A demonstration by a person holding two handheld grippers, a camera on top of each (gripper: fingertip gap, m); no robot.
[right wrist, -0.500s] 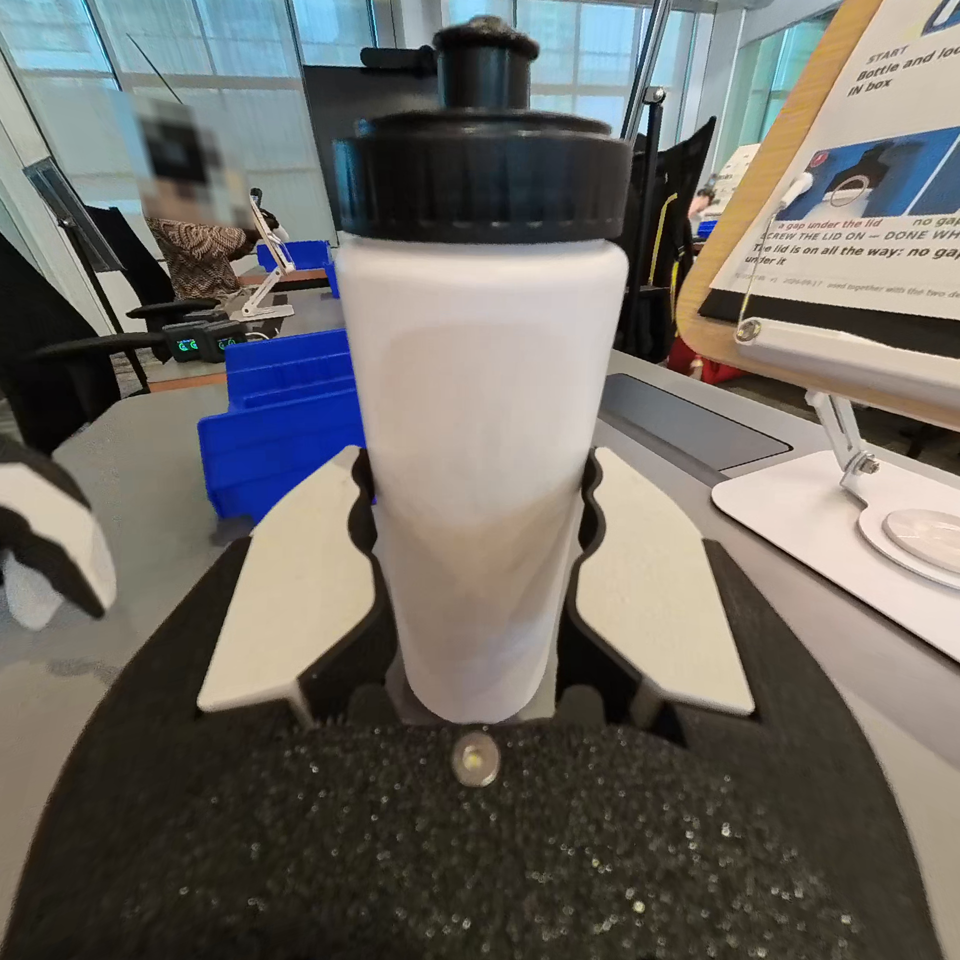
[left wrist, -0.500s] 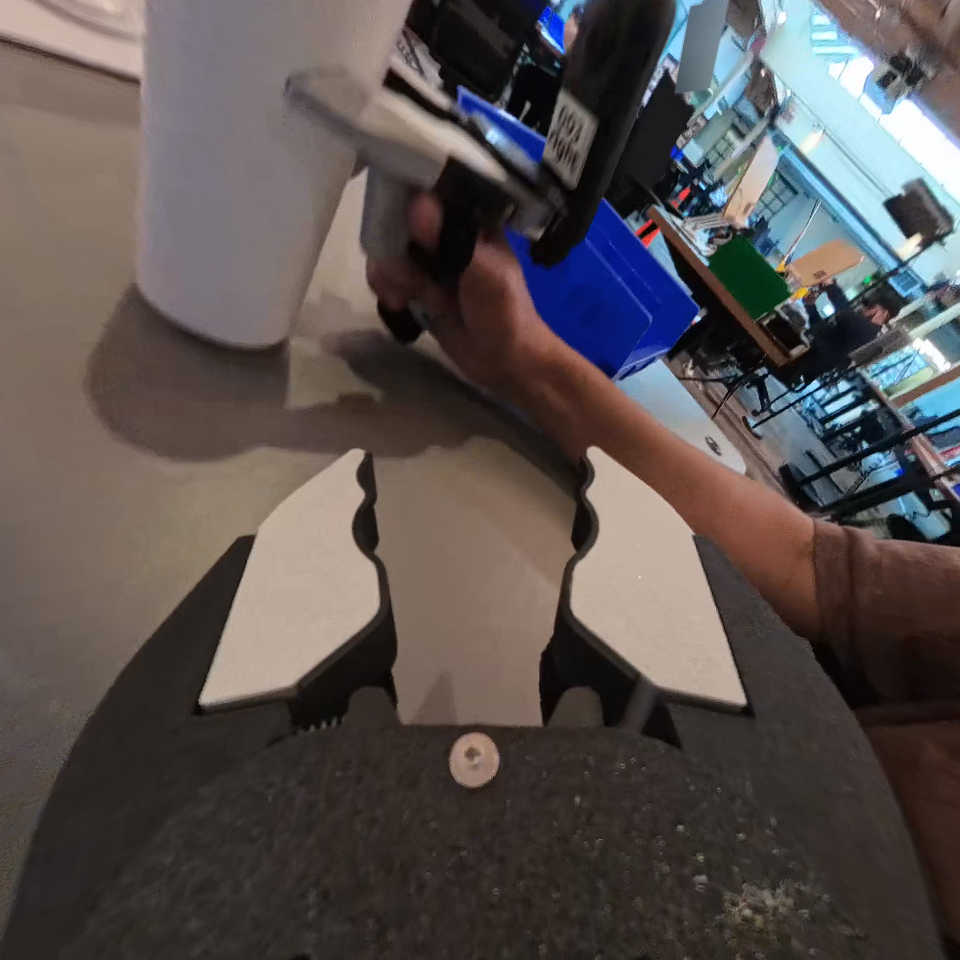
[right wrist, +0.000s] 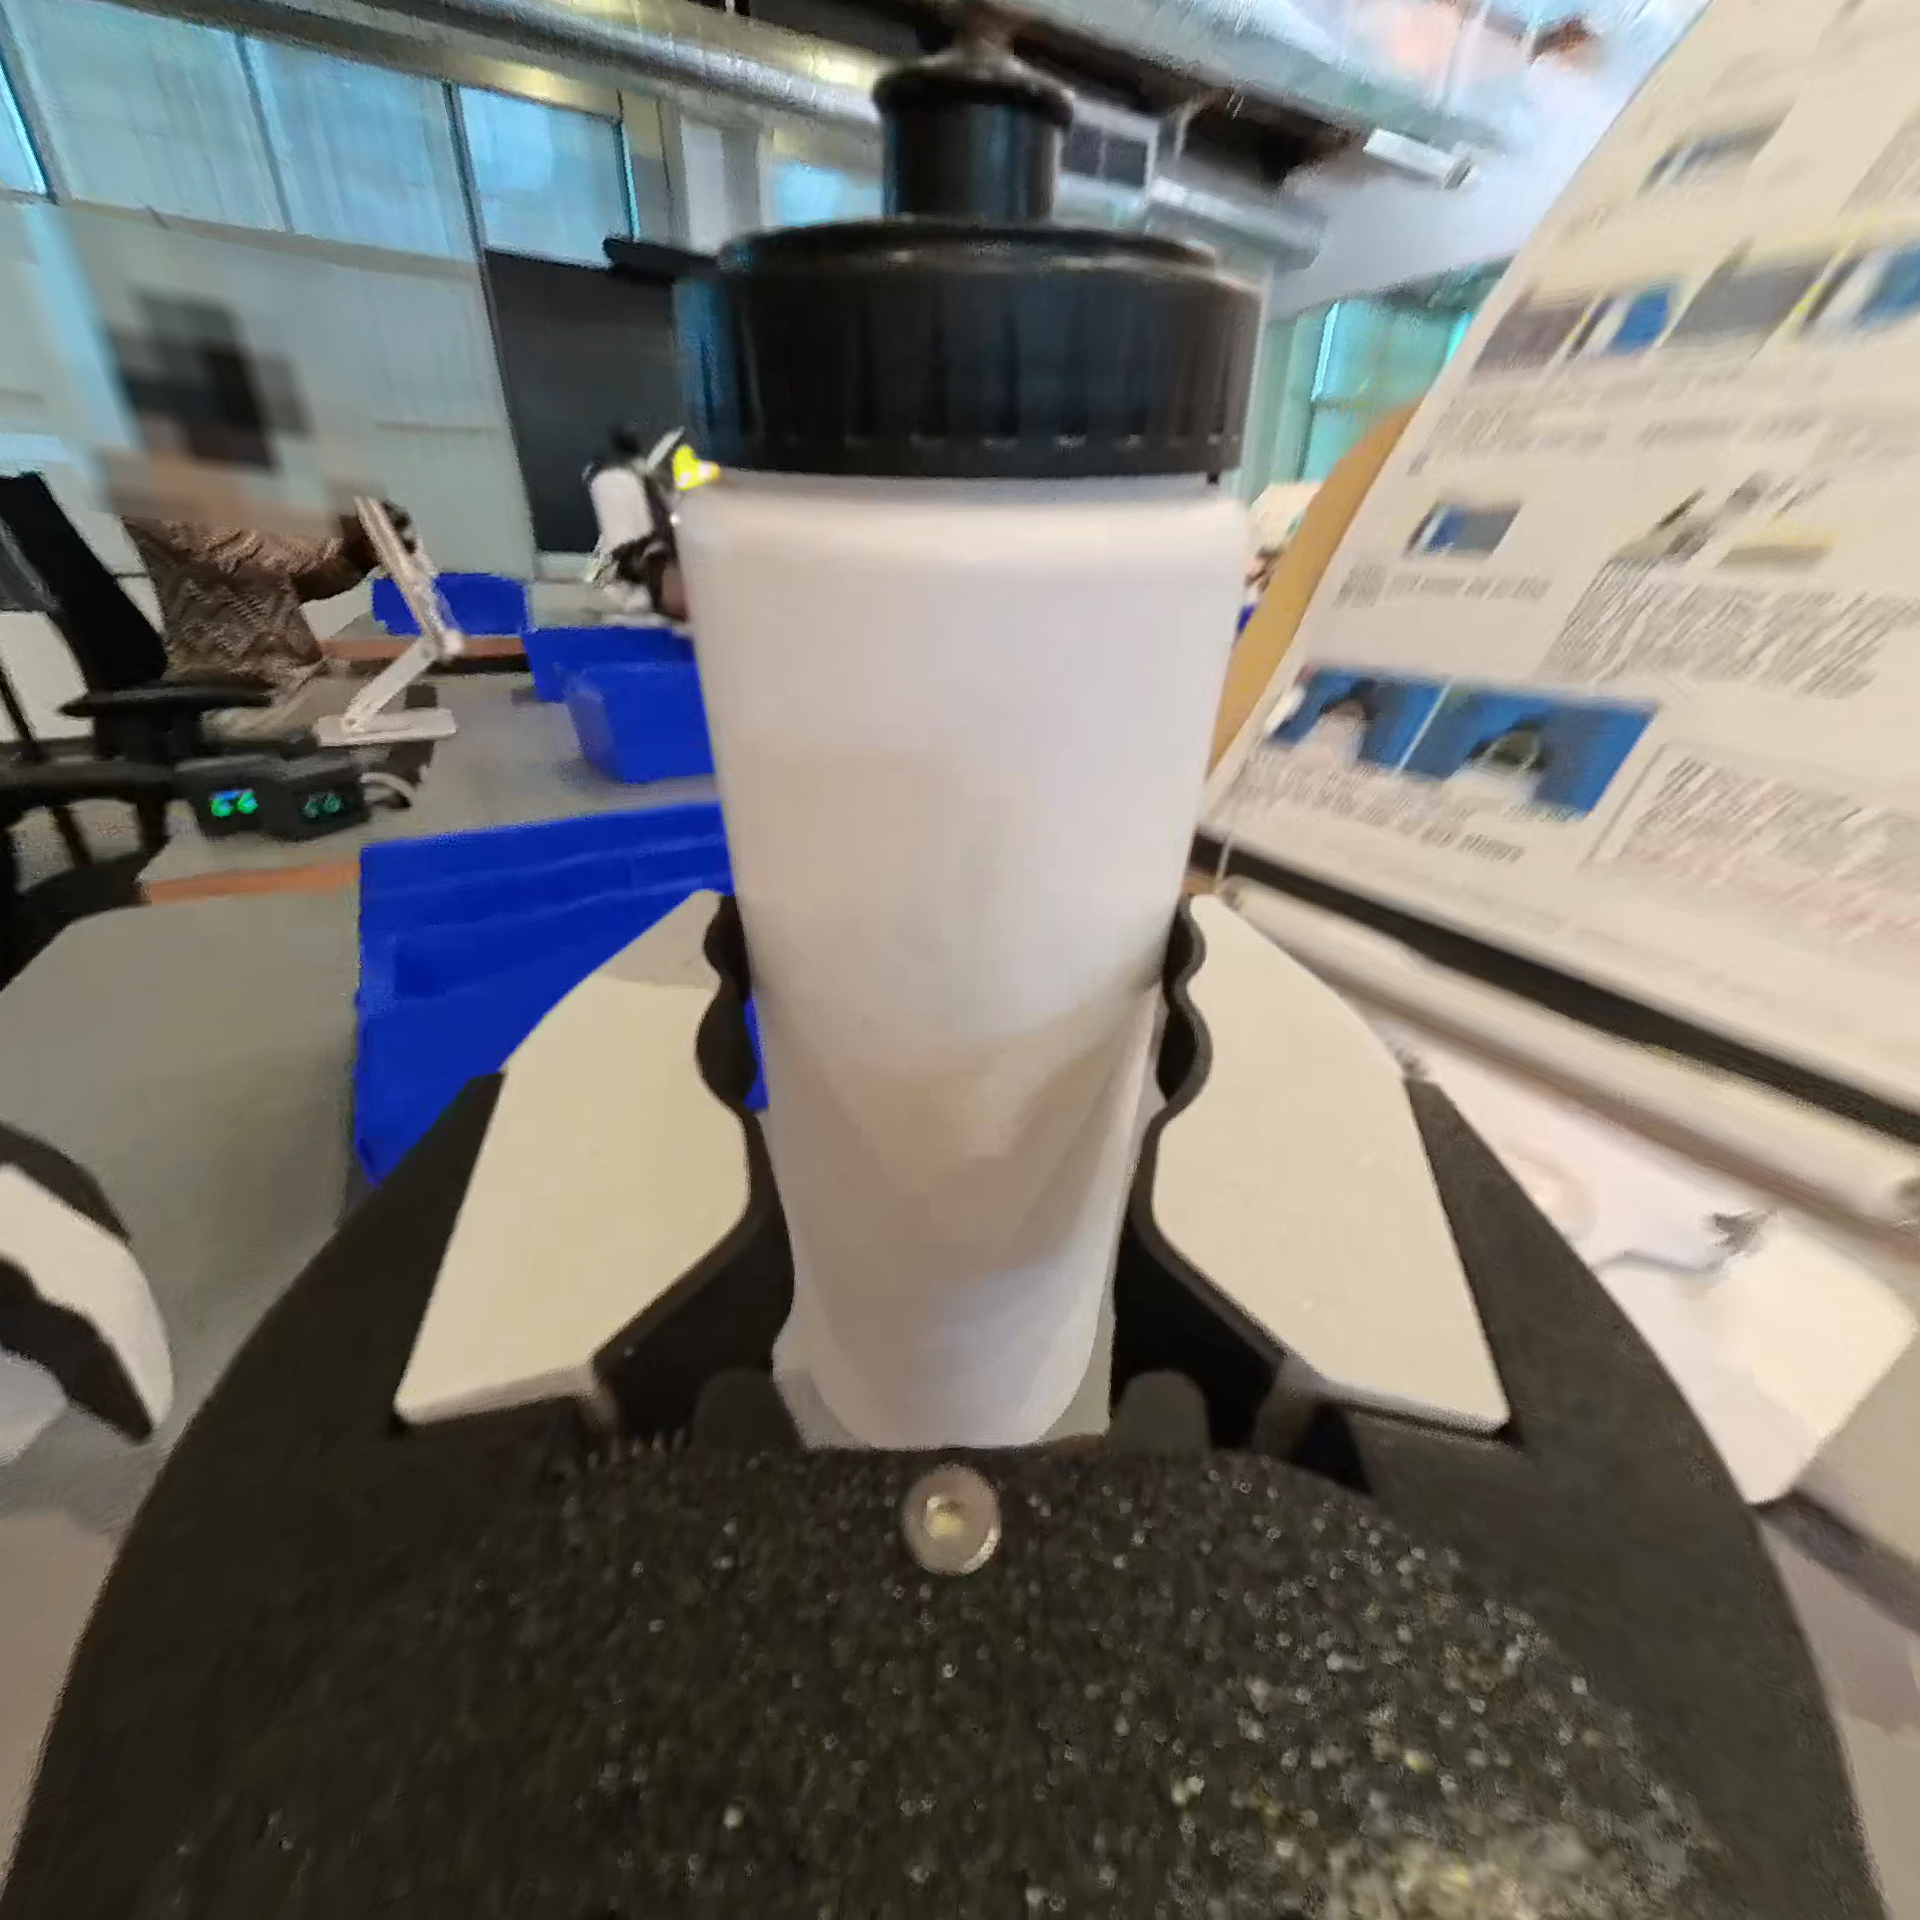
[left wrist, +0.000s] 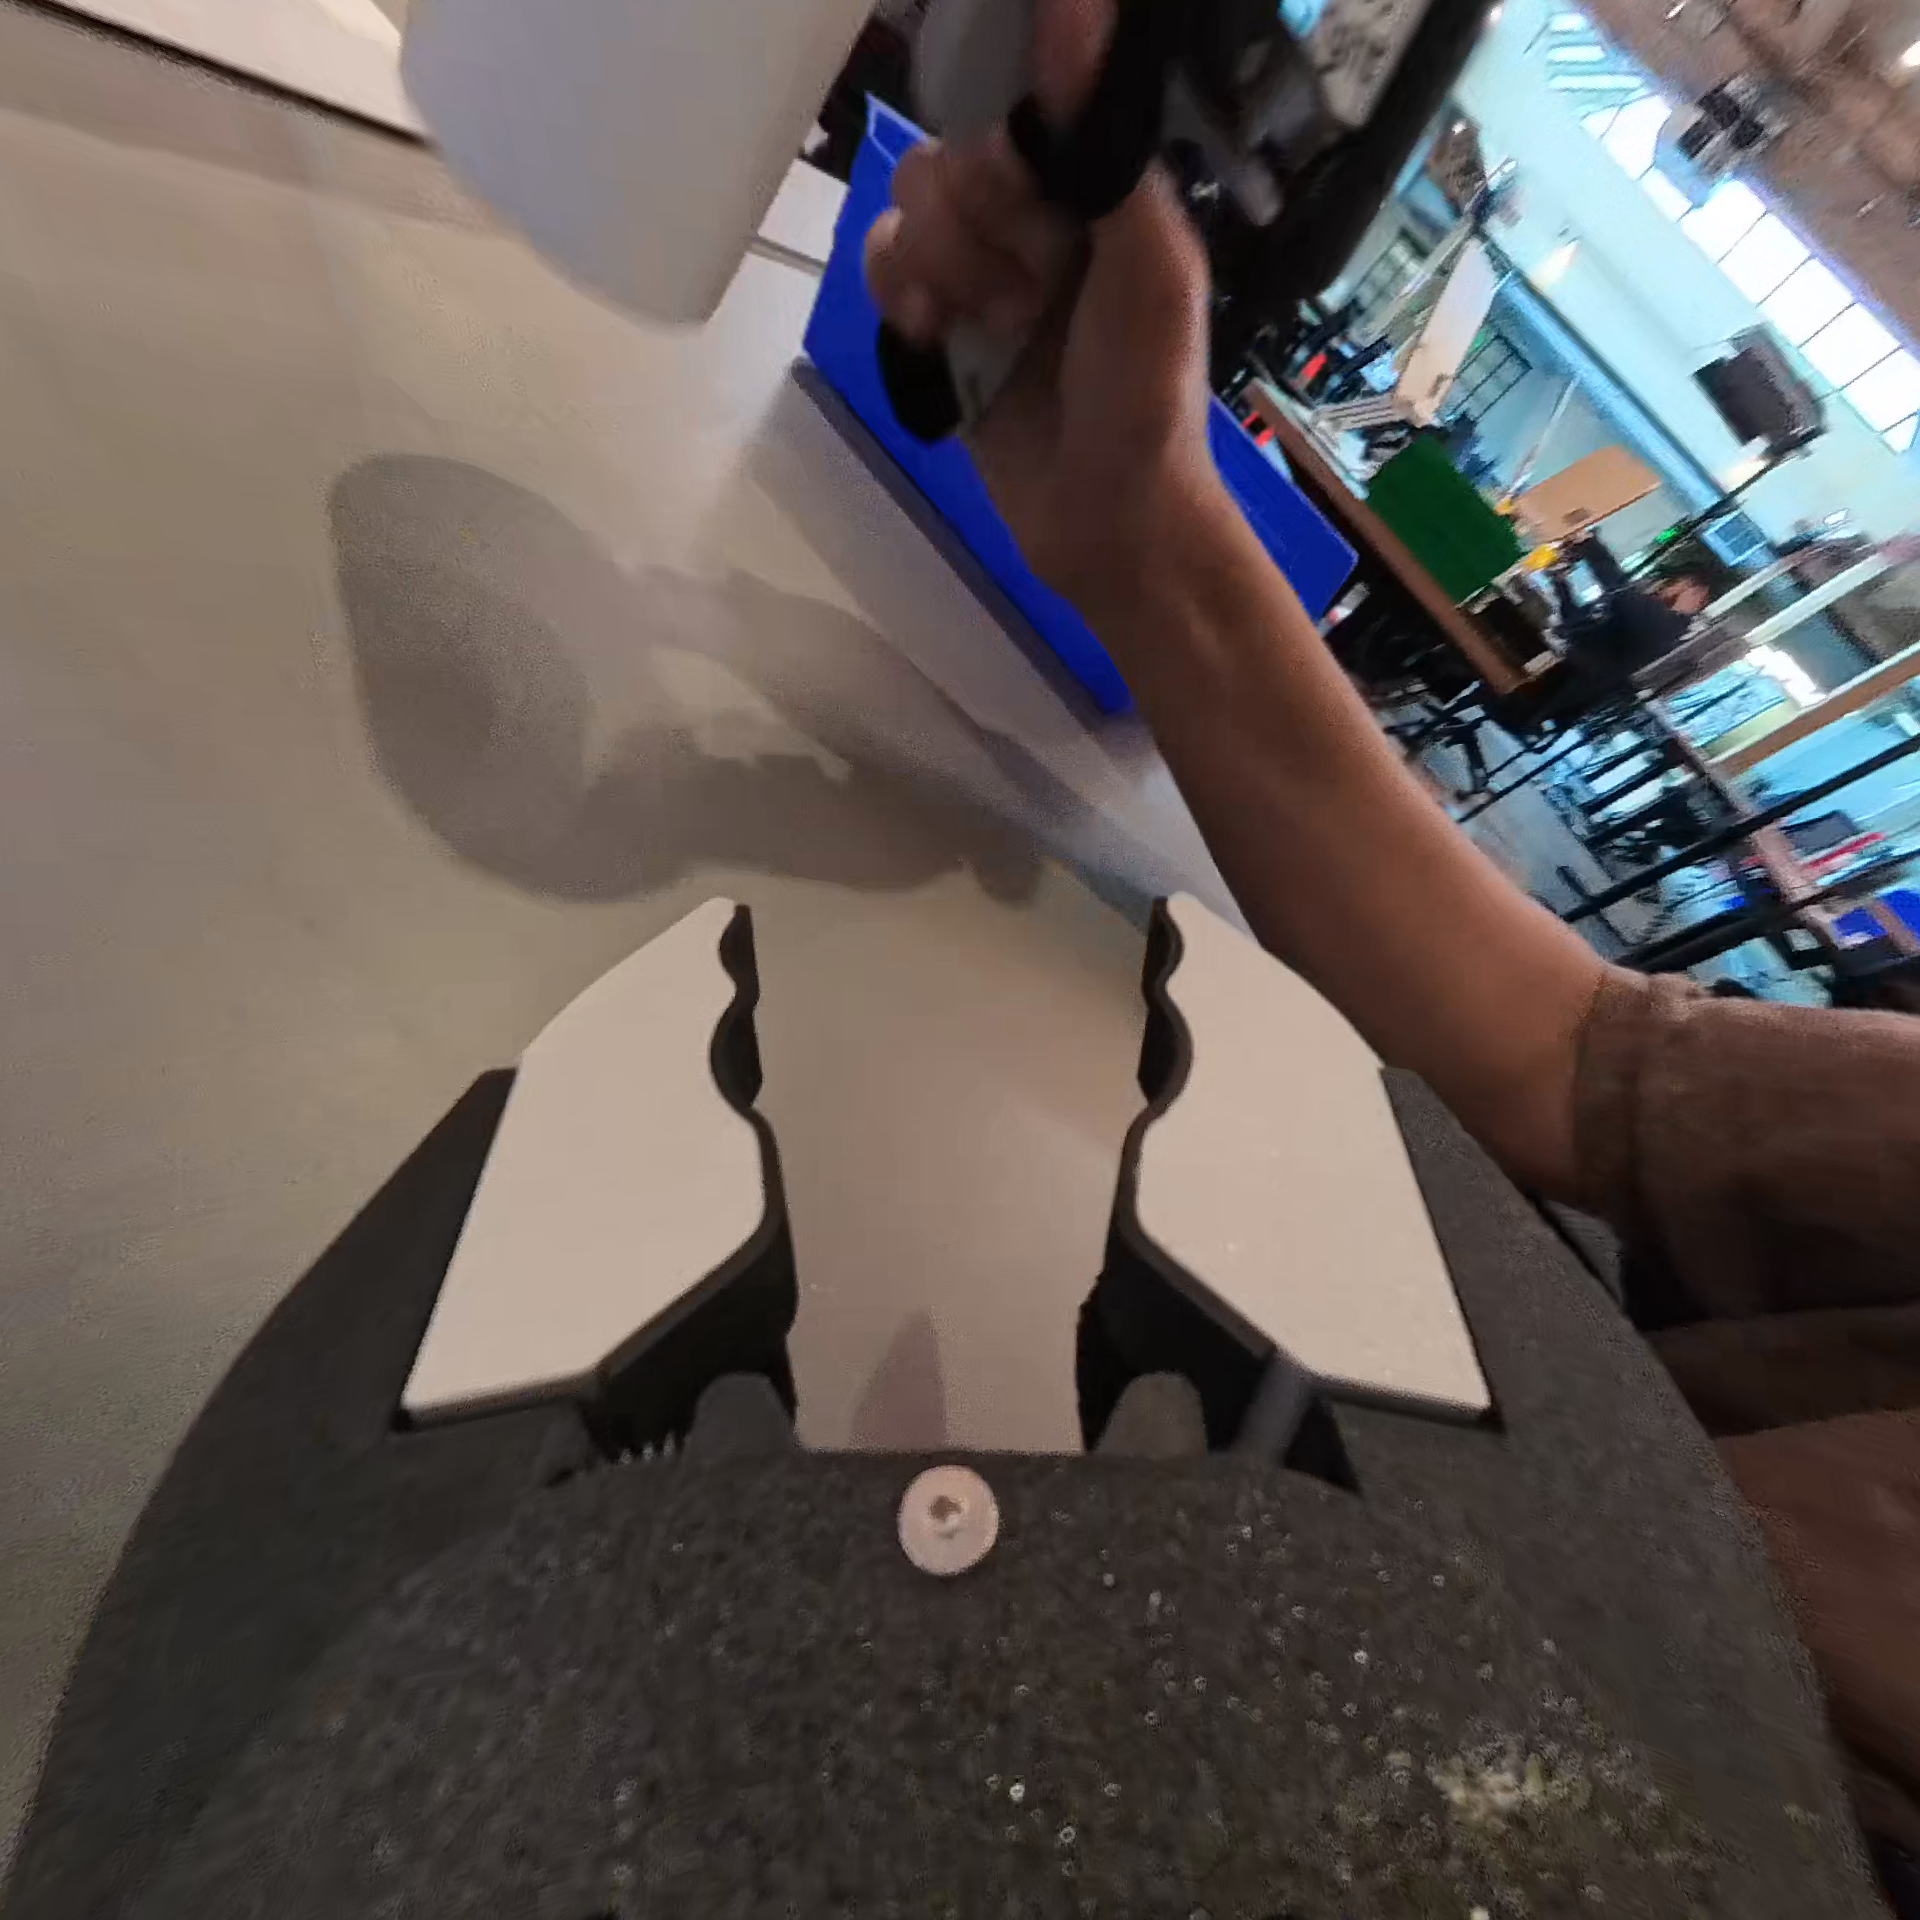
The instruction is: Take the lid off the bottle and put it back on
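In the left wrist view, the left gripper (left wrist: pixel 948 914) stands with its jaws apart and nothing between them; only bare bench (left wrist: pixel 208 727) shows in the gap. At 11 o'clock the white bottle (left wrist: pixel 613 145) hangs clear of the bench, its base tilted and its shadow cast below it. At 12 to 1 o'clock a hand (left wrist: pixel 1049 343) holds the handle of the other tool, with a blue bin (left wrist: pixel 914 488) behind it. In the right wrist view, the right gripper (right wrist: pixel 956 914) clamps the bottle (right wrist: pixel 956 831) low on its body, both pads pressed against the white wall. The black lid (right wrist: pixel 971 353) sits at 12 o'clock, seated on the neck with its spout upward. The left gripper's fingertip (right wrist: pixel 73 1299) shows at 9 o'clock, well apart from the bottle; the blue bin (right wrist: pixel 499 935) lies at 10 o'clock and an instruction board (right wrist: pixel 1610 623) at 2 o'clock. Judged step: the bottle is secured and raised, and the lid is not yet engaged. The next move calls for bringing the left gripper up to lid height, centring its jaws around the ribbed rim, closing squarely, then twisting while the right gripper resists rotation. A low grasp may let the bottle tilt under torque.
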